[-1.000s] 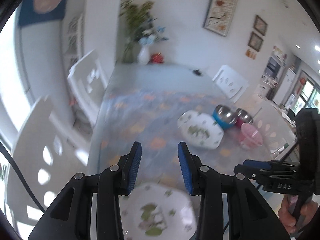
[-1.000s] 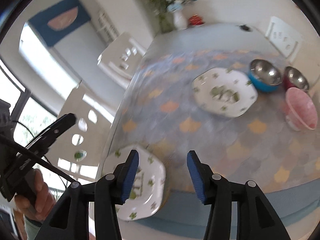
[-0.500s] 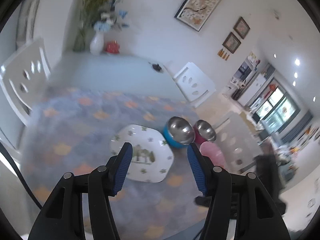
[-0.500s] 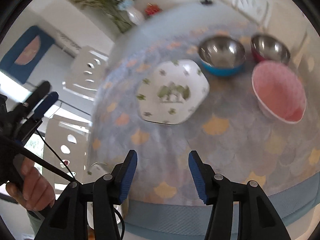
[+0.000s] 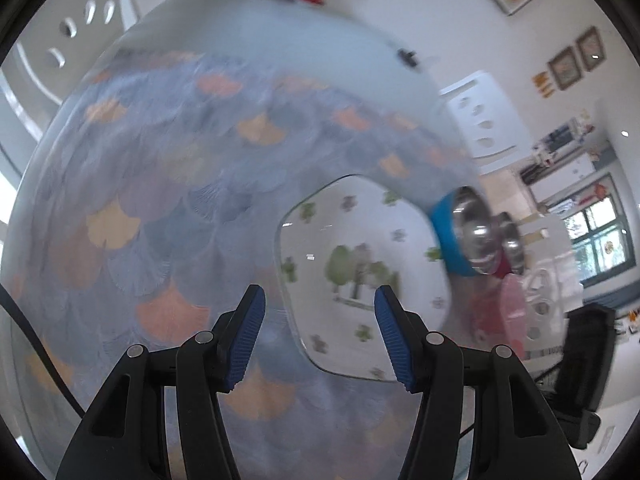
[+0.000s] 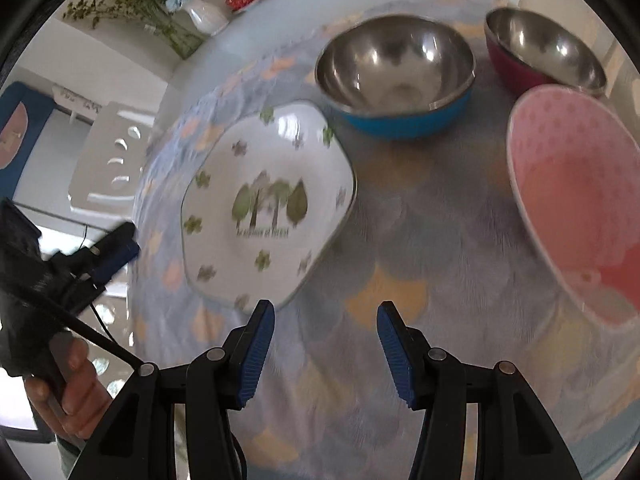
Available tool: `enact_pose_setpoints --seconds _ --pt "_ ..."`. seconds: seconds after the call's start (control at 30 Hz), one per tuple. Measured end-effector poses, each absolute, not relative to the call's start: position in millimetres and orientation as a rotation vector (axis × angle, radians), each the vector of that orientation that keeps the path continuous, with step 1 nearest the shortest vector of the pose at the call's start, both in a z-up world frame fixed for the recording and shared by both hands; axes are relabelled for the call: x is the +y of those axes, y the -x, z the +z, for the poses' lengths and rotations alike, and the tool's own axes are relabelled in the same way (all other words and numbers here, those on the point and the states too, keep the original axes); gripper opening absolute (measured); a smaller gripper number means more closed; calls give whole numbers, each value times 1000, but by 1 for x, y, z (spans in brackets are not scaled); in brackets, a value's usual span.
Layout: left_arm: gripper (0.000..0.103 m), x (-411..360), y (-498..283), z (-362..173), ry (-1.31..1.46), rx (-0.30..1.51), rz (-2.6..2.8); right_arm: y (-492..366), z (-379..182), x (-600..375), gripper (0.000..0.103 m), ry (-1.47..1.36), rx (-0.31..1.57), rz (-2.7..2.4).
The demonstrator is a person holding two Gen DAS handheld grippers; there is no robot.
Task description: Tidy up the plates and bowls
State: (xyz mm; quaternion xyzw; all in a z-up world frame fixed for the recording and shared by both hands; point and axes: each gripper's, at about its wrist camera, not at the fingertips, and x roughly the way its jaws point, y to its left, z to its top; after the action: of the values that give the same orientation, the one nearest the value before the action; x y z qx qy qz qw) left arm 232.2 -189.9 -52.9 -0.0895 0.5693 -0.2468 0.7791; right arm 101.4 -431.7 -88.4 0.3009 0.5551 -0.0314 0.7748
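You are working over a table point(image 6: 400, 240) covered in a blue-and-orange patterned cloth. The white plate point(image 6: 268, 204) with green trees is lying flat near the table's left side, with the blue bowl point(image 6: 396, 76) just beyond it, the red bowl point(image 6: 544, 52) beside that, and the pink bowl point(image 6: 576, 204) nearer you on the right. Your left gripper point(image 5: 318, 336) is hanging over the plate's near-left edge, jaws just widened, apart and empty. Your right gripper point(image 6: 326, 354) is hovering above bare cloth, jaws apart, gripping nothing.
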Motion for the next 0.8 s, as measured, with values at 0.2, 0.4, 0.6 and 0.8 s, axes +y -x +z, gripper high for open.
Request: enact_pose_setpoints --seconds 0.2,0.4,0.6,0.8 --pt "55 -200 -248 -78 158 1283 -509 -115 -97 -439 51 -652 1134 -106" --pt "55 -218 -260 -104 147 1325 -528 -133 -112 -441 51 -657 1140 -99" --pt "55 -230 -268 -115 137 1320 -540 -151 -117 -435 51 -586 1130 -95" --pt "54 -238 -275 -114 111 1280 -569 -166 -132 -433 34 -561 1155 -76"
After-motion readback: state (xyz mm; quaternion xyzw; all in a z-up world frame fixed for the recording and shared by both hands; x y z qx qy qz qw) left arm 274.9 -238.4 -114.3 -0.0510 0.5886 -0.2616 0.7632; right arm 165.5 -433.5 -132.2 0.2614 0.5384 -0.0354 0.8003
